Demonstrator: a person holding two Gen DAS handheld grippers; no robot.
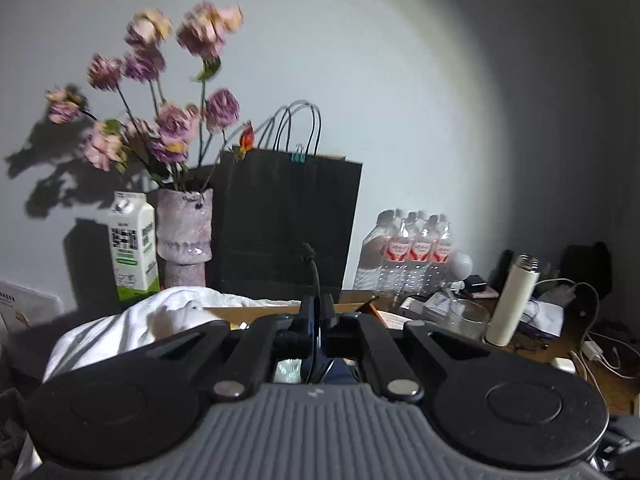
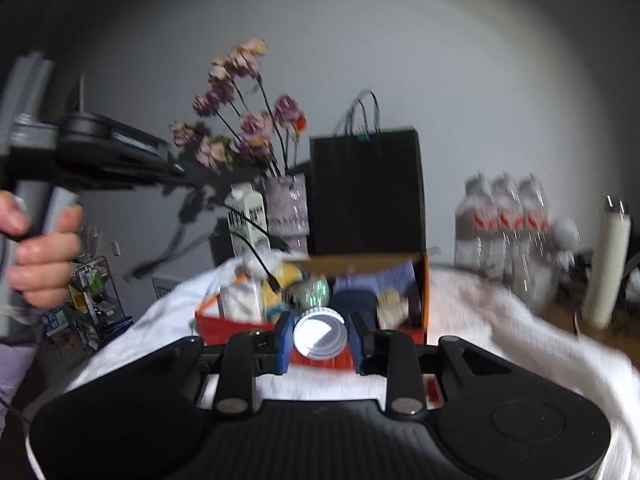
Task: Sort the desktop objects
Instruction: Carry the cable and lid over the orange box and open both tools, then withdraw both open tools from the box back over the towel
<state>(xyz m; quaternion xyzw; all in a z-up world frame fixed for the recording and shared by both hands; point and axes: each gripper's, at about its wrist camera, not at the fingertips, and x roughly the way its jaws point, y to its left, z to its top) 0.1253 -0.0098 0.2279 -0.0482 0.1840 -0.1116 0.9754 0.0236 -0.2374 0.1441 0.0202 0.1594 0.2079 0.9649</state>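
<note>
My right gripper [image 2: 320,338] pinches a white ribbed cap [image 2: 320,337] between its blue pads, held just above the near edge of the orange box [image 2: 425,300], which sits on a white cloth [image 2: 500,320]. My left gripper [image 1: 316,312] is pressed together on a thin black cable [image 1: 314,268], above the cloth. Behind the box, along the wall: milk carton [image 1: 134,248], vase of flowers [image 1: 184,236], black paper bag [image 1: 288,220], and water bottles [image 1: 412,248] toward the right.
</note>
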